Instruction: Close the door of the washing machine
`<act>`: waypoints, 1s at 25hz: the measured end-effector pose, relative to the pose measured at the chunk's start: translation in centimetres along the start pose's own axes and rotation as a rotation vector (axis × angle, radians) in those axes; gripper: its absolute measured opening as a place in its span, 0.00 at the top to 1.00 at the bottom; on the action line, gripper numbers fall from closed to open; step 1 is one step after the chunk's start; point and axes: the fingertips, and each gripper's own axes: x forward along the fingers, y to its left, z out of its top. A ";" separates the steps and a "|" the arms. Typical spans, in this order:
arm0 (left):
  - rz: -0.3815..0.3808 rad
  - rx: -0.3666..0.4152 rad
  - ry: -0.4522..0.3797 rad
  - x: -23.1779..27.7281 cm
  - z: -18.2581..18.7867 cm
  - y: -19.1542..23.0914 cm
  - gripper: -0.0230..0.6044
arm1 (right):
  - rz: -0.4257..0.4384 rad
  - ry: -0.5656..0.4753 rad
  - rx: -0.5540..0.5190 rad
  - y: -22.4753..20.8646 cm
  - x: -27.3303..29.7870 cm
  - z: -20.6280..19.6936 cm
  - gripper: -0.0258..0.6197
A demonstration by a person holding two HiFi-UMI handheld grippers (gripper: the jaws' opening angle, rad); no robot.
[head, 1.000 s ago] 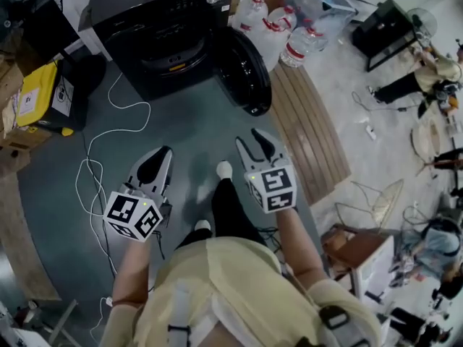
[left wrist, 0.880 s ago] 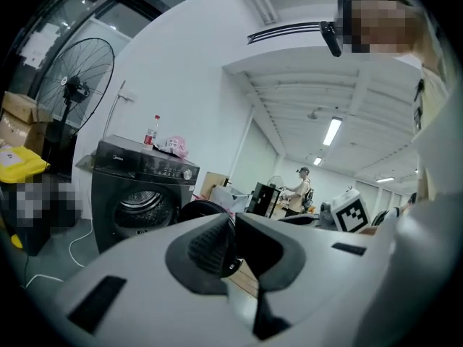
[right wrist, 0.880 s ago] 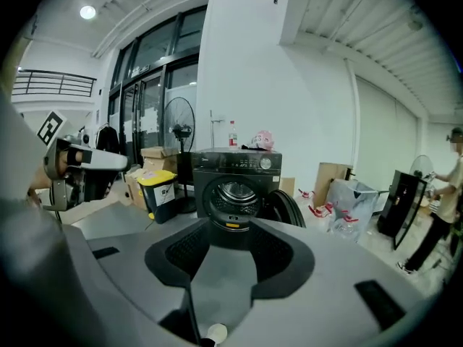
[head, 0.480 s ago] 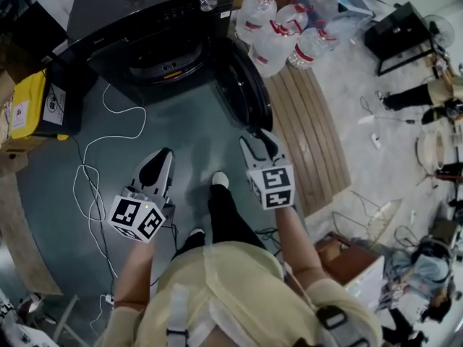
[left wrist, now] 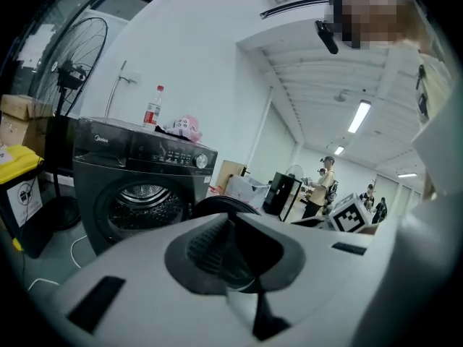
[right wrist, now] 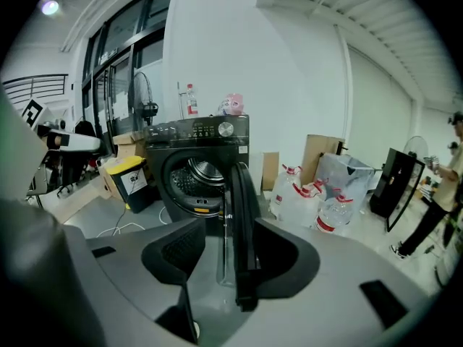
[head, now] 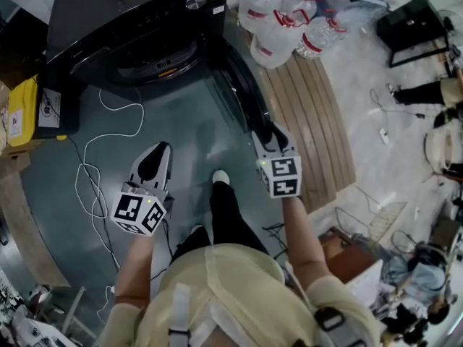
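Pale yellow top (head: 217, 288), black trousers (head: 230, 219); grey left claw (head: 160, 150) and right claw (head: 269, 132) carry black-and-white marker cubes (head: 137, 212)

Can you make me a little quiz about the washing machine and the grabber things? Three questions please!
1. True or false: the door of the washing machine is shut.
2. What stands between the jaws of the right gripper? A) a shoe B) the door's edge C) a cable
3. Fill in: the big water jugs have ____ caps.

Key:
1. False; it stands wide open.
2. B; those jaws have just been opening, not squeezing the door.
3. Red.
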 end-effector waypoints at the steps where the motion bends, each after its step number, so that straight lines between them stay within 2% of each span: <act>1: -0.001 -0.001 0.008 0.7 -0.1 -0.1 0.94 | -0.002 0.006 0.003 -0.6 0.6 -0.3 0.67; 7: 0.001 -0.015 0.056 3.9 -1.4 -0.6 0.94 | 0.052 0.034 0.042 -1.7 3.4 -1.7 0.65; 12: 0.003 0.002 0.071 5.4 -1.8 -0.9 0.94 | 0.083 0.062 0.026 -2.3 5.3 -2.8 0.63; 25: 0.045 0.001 0.076 5.3 -1.9 0.1 0.94 | 0.127 0.090 0.000 -1.9 6.8 -3.6 0.63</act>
